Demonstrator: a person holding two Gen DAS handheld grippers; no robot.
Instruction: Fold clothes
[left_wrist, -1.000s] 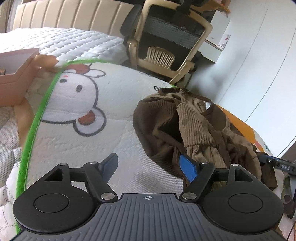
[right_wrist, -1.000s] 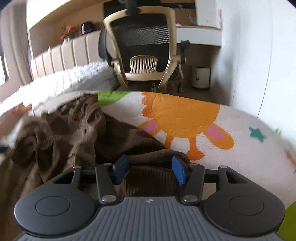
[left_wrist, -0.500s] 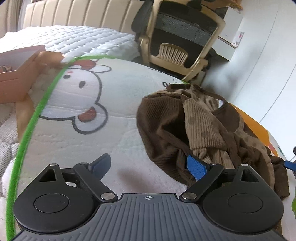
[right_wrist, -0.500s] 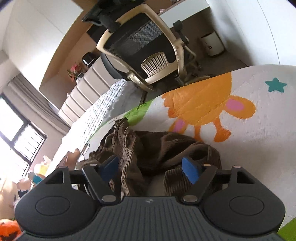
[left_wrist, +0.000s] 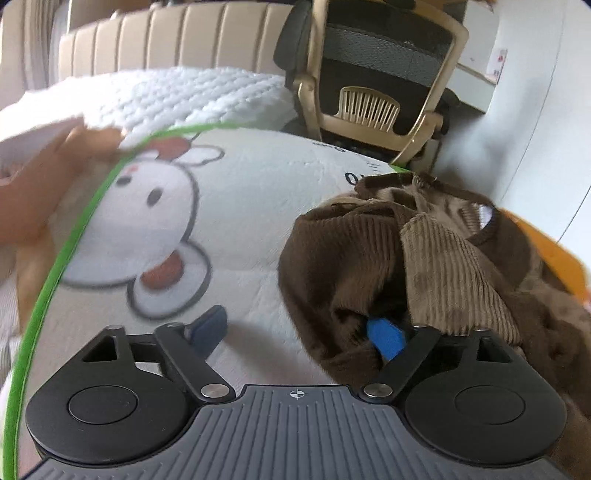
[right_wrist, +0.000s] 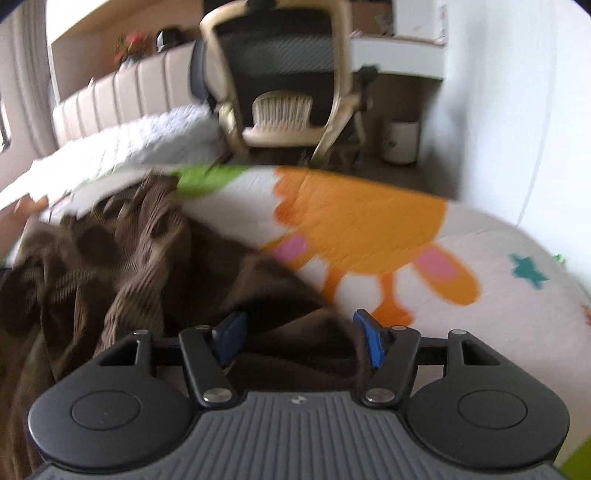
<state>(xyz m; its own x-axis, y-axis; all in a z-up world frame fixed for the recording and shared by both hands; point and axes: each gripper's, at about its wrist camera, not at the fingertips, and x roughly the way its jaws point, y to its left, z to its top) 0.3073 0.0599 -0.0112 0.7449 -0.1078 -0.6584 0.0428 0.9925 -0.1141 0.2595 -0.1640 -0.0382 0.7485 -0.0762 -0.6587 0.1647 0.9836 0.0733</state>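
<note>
The crumpled clothes (left_wrist: 436, 258) are dark and tan brown corduroy, ribbed; the play mat (left_wrist: 258, 206) is cream with a green edge, a white cartoon animal (left_wrist: 147, 206) and an orange one (right_wrist: 362, 229); the gripper pads (left_wrist: 384, 338) are blue.

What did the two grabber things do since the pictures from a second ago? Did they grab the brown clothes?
Both came closer to the crumpled brown clothes. The left gripper slid toward the pile; its jaws have just been closing, with the pile's edge between them. The right gripper swung away and back; its jaws have just been closing around a brown fold. Neither clearly pinches yet. The clothes, cartoon mat and chair stayed put.
</note>
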